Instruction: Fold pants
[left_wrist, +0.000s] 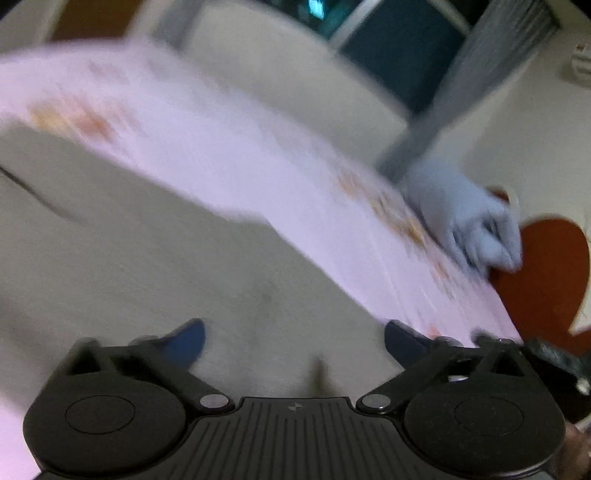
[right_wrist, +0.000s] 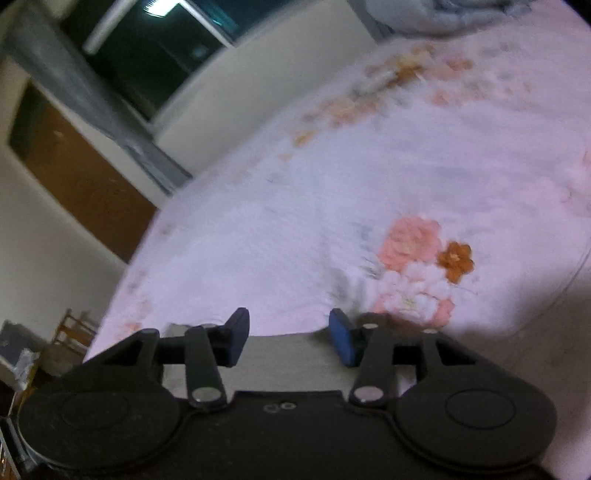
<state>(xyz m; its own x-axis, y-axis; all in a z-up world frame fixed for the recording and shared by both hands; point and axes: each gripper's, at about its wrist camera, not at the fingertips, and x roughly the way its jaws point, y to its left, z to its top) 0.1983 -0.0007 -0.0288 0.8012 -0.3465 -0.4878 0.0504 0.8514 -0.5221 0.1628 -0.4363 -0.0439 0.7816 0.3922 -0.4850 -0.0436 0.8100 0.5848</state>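
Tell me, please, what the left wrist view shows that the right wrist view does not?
Only the left wrist view shows a gloved hand, a red heart-shaped thing behind it, and beige cloth under the open left gripper. Only the right wrist view shows a bundle of pale blue fabric at the far edge and the open right gripper. Both show the pink flowered bedspread, a dark window and a grey curtain.

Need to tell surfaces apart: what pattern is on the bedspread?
Pale pink bedspread with pink and orange flowers; clearest in the right wrist view.
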